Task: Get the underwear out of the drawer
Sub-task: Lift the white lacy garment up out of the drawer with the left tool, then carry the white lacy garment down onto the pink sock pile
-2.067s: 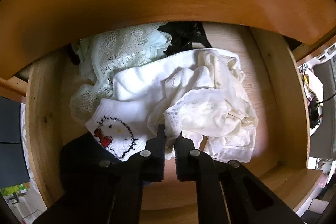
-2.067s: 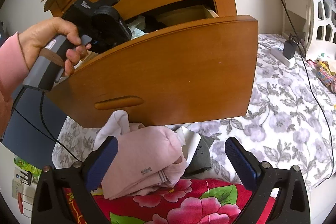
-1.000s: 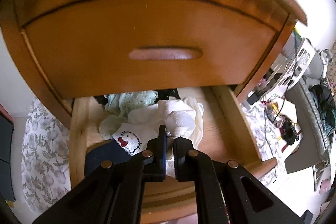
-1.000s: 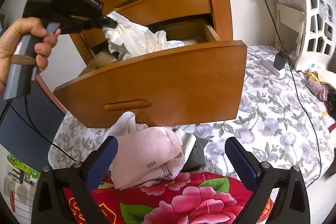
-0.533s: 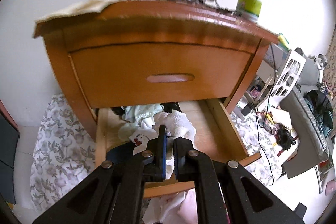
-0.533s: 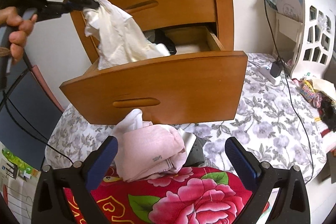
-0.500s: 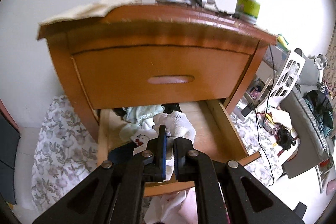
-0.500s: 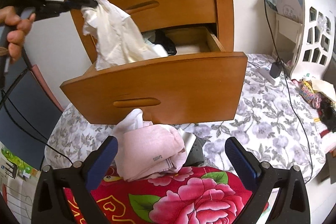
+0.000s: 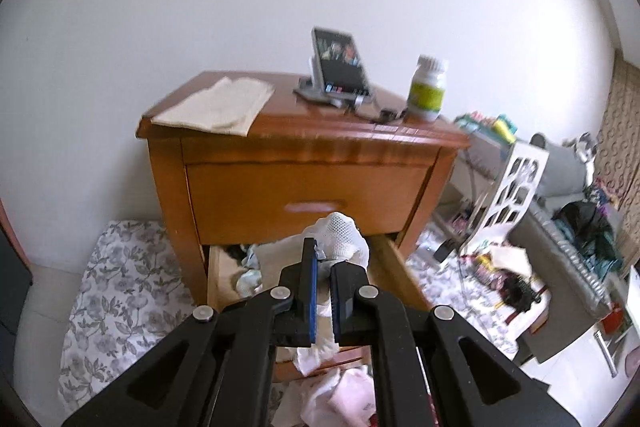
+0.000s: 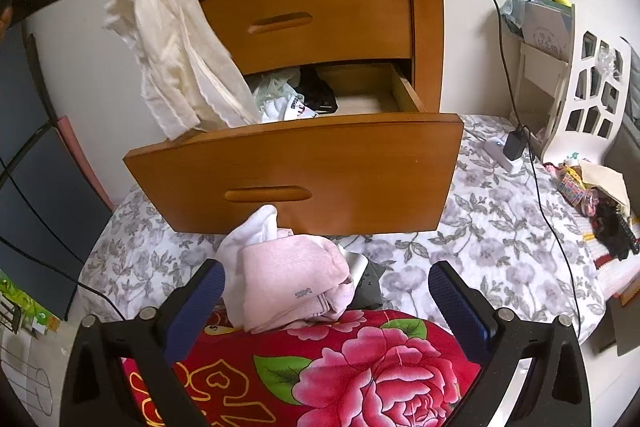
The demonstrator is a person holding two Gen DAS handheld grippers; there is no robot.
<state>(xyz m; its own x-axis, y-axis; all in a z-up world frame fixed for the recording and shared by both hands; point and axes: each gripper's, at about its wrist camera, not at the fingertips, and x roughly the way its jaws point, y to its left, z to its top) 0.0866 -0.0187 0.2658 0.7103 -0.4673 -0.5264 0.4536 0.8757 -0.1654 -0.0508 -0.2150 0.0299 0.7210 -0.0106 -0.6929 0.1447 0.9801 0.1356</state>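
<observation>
Since half a second ago, left gripper (image 9: 323,269) has risen further, its jaws pinching the white underwear (image 10: 172,55), which now hangs almost clear above the open drawer (image 10: 296,171), only the lower hem near its left front edge. Extraction judged nearly complete. Right gripper (image 10: 326,297) is spread and empty, low over the pink pile (image 10: 292,283) near the drawer front. More garments remain inside the drawer.

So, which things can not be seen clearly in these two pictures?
- Left tongs, right wrist view: cut off by the top left edge, with the white underwear covering their tips.
- Lower drawer contents: the drawer front and the hanging cloth hide most of it.
- Bottle label, left wrist view: too small and blurred.
- Dark garment under the pink clothing: mostly covered.
</observation>
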